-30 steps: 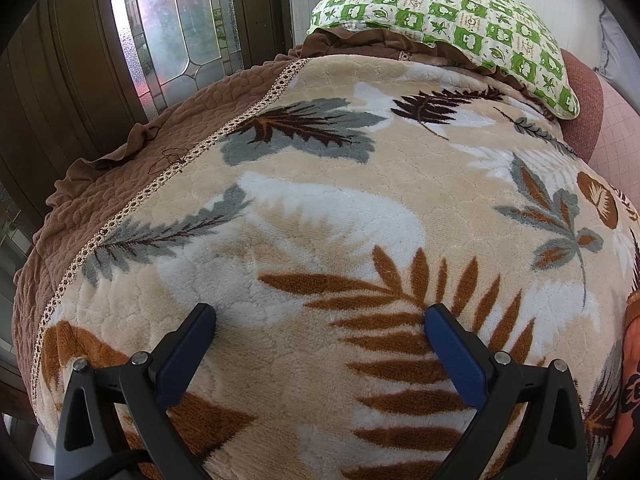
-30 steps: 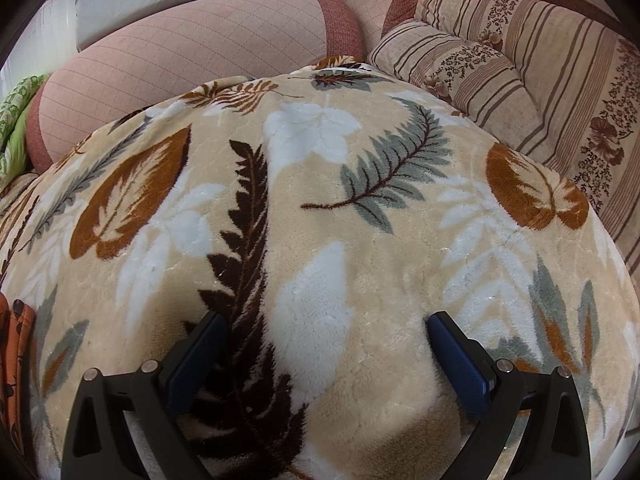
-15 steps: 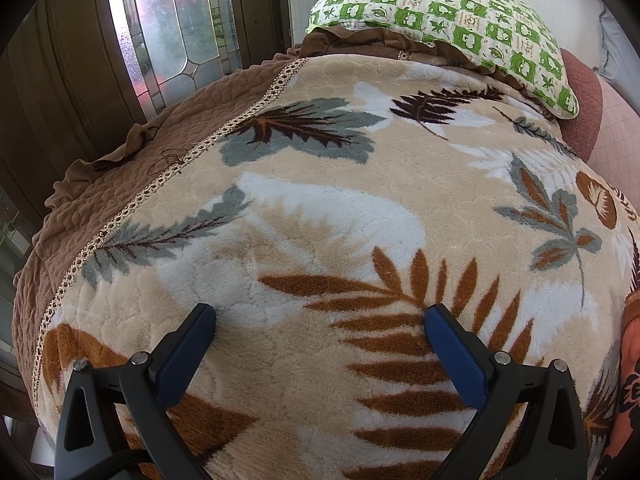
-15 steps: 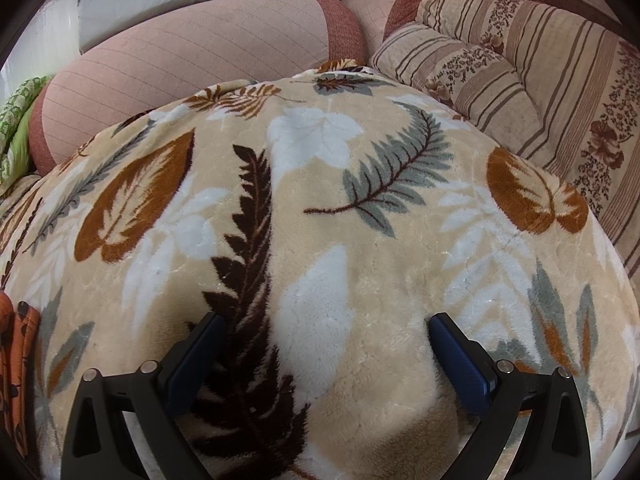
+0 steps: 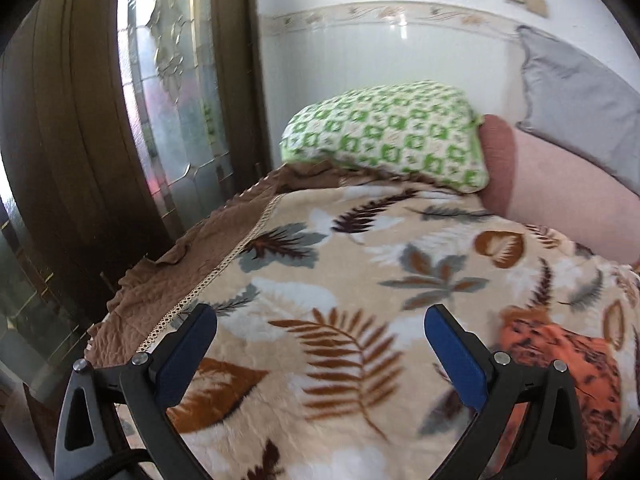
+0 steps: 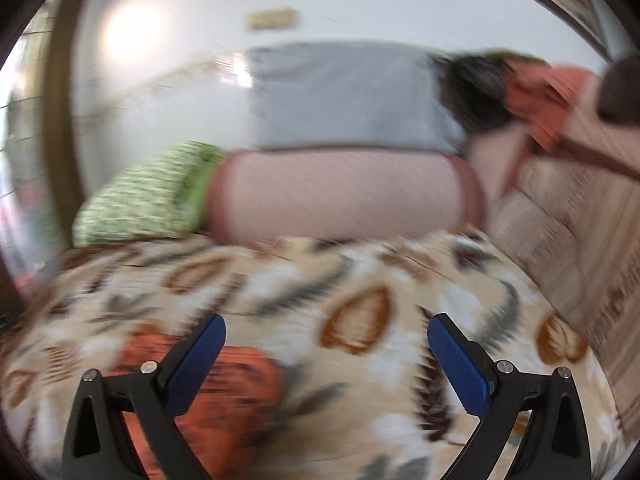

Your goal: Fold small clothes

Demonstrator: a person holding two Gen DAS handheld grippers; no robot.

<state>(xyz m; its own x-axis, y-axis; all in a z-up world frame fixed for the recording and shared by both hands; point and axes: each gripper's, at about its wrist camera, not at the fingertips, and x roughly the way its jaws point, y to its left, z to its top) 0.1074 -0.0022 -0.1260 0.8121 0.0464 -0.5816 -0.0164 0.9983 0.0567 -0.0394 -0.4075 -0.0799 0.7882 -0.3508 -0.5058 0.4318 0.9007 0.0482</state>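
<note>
An orange garment with dark print (image 5: 568, 364) lies on the leaf-patterned beige blanket (image 5: 352, 264), low on the right in the left wrist view. It also shows in the blurred right wrist view (image 6: 236, 384), low on the left, partly behind my left finger. My left gripper (image 5: 320, 344) is open and empty above the blanket, left of the garment. My right gripper (image 6: 326, 350) is open and empty, right of the garment.
A green-and-white pillow (image 5: 388, 136), a pink bolster (image 6: 340, 196) and a grey pillow (image 6: 344, 96) lie at the head of the bed. A striped quilt (image 6: 592, 248) is on the right. A glass door (image 5: 172, 92) stands left of the brown bed edge (image 5: 188, 264).
Both grippers have lifted and tilted up, so the wall and pillows now show. The orange garment has come into view between them. Both stay open.
</note>
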